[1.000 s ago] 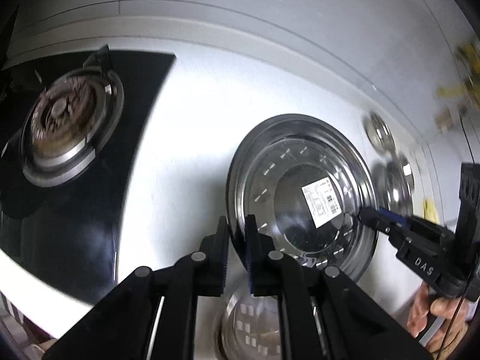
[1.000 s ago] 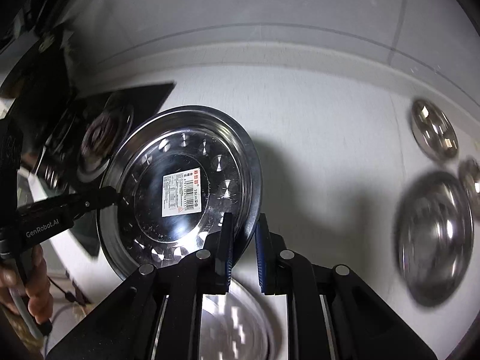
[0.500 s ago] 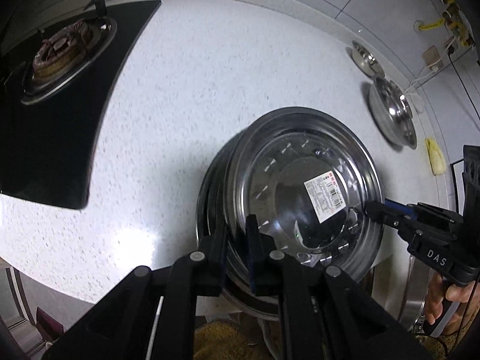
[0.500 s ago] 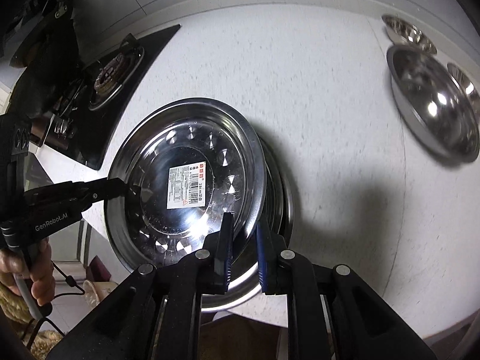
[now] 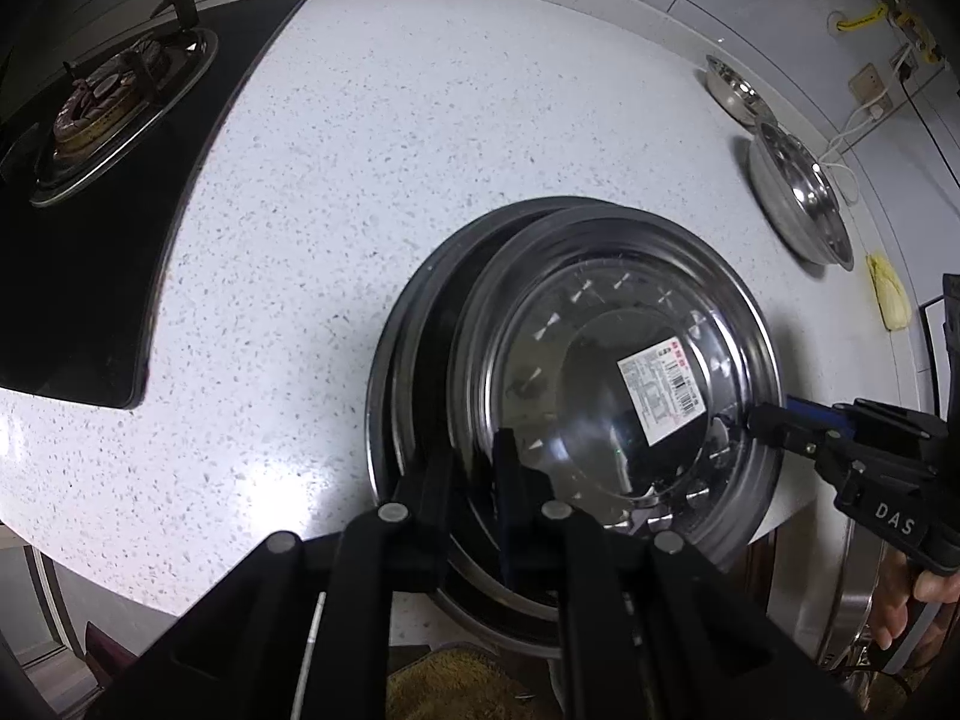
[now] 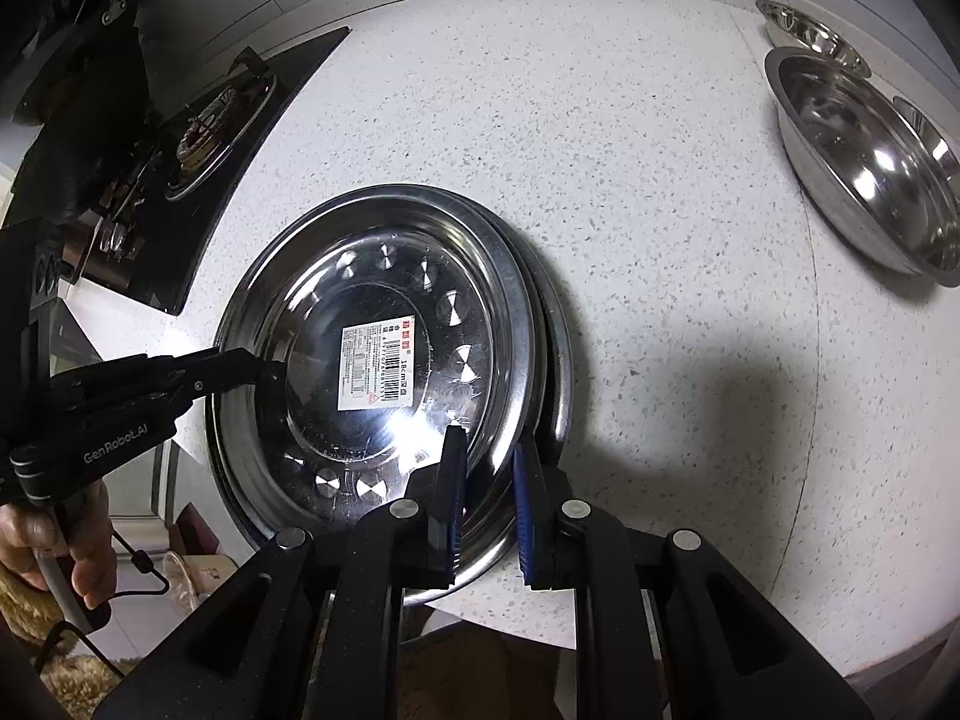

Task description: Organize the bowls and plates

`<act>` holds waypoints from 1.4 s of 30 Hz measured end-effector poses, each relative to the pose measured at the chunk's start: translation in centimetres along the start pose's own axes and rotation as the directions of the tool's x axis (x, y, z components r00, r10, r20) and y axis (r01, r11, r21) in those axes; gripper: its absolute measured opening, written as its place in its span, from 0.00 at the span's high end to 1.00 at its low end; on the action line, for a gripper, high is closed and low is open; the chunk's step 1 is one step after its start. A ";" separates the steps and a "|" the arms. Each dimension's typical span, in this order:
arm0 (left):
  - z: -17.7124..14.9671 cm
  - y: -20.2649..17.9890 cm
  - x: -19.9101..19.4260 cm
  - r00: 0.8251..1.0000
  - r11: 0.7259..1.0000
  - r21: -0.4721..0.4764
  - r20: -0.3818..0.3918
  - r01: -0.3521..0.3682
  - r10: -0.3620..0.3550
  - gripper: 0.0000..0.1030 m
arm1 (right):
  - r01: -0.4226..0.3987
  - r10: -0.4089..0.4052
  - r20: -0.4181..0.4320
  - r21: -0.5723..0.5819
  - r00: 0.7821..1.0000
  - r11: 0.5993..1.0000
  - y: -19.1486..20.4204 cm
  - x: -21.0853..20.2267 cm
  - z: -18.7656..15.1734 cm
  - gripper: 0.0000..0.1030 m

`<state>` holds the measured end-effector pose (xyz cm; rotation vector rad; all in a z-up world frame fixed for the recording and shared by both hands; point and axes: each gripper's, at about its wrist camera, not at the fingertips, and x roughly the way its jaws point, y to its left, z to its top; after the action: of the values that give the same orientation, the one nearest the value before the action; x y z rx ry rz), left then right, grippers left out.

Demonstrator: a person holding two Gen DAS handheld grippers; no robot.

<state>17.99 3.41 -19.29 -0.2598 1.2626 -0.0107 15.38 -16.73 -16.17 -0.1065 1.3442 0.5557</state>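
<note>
Here both tongs (image 5: 474,480) (image 6: 487,498) clamp the labelled steel plate (image 6: 372,360) over a speckled white counter (image 5: 420,150) beside a black hob (image 5: 90,180)

Kitchen (gas hob (image 5: 114,96), speckled countertop (image 5: 480,120)).

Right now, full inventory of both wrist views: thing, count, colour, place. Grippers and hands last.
labelled plate: 1, steel, white barcode sticker, gripped at both rims over the stack
plate stack: count unclear, steel, near front counter edge, under the labelled plate
large bowl: 1, steel, far right of counter
small bowls: at least 2, steel, behind and beside the large bowl
gas hob: 1, black glass, one burner seen, far left
countertop: 1, white speckled
yellow item: 1, right counter edge, unidentifiable
left gripper: black, shut on plate's left rim
right gripper: black, blue pads, shut on plate's right rim
hand: 1, holding left gripper's handle
</note>
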 end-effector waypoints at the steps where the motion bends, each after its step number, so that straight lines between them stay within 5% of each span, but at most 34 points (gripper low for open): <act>1: -0.1 0.0 0.0 1.000 1.000 0.001 -0.001 -0.001 0.001 0.88 | 0.001 -0.001 0.001 -0.003 1.000 1.000 -0.1 -0.1 -0.1 0.87; 23: -0.7 -0.7 -0.7 0.995 0.996 0.042 0.055 -0.082 0.080 0.89 | 0.013 -0.012 0.030 -0.034 0.999 0.999 0.1 -0.8 0.0 0.84; 33: 0.2 -2.9 -4.7 0.944 0.965 0.121 0.265 -0.233 0.195 0.87 | -0.002 0.003 0.107 -0.007 0.994 1.000 -1.8 -3.2 -0.7 0.79; 34: 0.4 -3.5 -5.2 0.940 0.964 0.127 0.284 -0.234 0.190 0.86 | 0.001 -0.001 0.123 0.000 0.992 1.000 -2.2 -3.7 -0.7 0.77; 35: 0.8 -4.2 -5.6 0.938 0.965 0.134 0.296 -0.227 0.180 0.70 | 0.004 -0.005 0.135 0.007 0.991 1.000 -2.4 -4.1 -0.7 0.73; 37: 1.6 -5.8 -5.9 0.940 0.972 0.135 0.309 -0.192 0.143 0.58 | 0.013 -0.017 0.171 0.025 0.985 1.000 -3.7 -5.3 -0.8 0.70; 42: 3.3 -10.9 -5.1 0.965 0.991 0.114 0.258 -0.069 0.038 0.57 | 0.064 -0.090 0.255 0.106 0.963 0.992 -9.6 -8.8 -0.3 0.56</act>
<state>21.02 -5.83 -11.41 -0.1166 1.0073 -0.0074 18.24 -27.97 -10.26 -0.0055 1.1045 0.4215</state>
